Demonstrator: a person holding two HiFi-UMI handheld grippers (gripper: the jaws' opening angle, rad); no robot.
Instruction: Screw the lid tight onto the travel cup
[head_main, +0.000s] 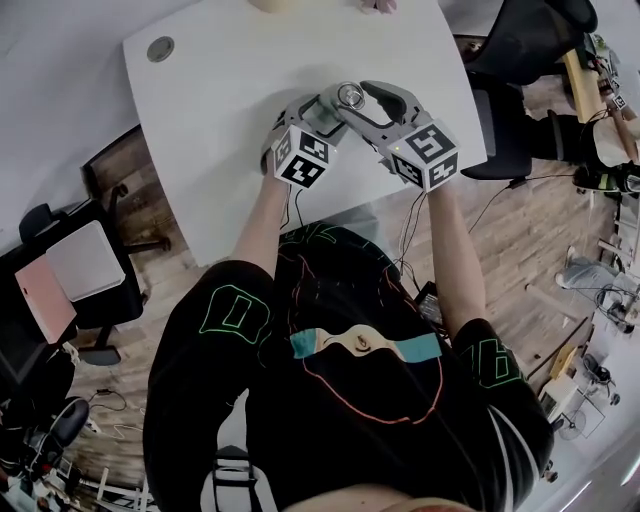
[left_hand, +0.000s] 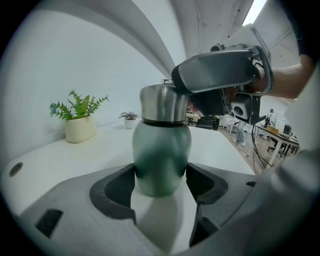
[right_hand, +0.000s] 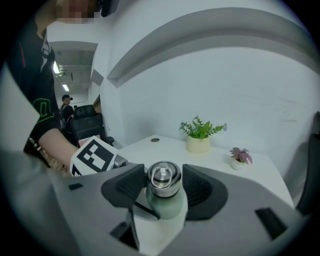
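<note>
A squat, rounded travel cup with a matte green metal body (left_hand: 161, 155) stands upright on the white table (head_main: 230, 90); its lower body is pinched between the dark pads of the left gripper (left_hand: 161, 182); a brushed-steel cylindrical lid (left_hand: 162, 104) with a small ring on top sits level on its neck, between the spread jaws of the right gripper (right_hand: 164, 184), whose pads stand just off it.

The head view looks steeply down from above the person; the white tabletop (head_main: 220, 100) fills the frame's upper half, well off. The left gripper view sits low and close behind its fingers (left_hand: 117, 192) and faces the travel cup (left_hand: 161, 150) side-on. The right gripper view looks from higher, over its own fingers, down at the same cup. Both gripper views share the potted plant (left_hand: 80, 120) behind it.
</note>
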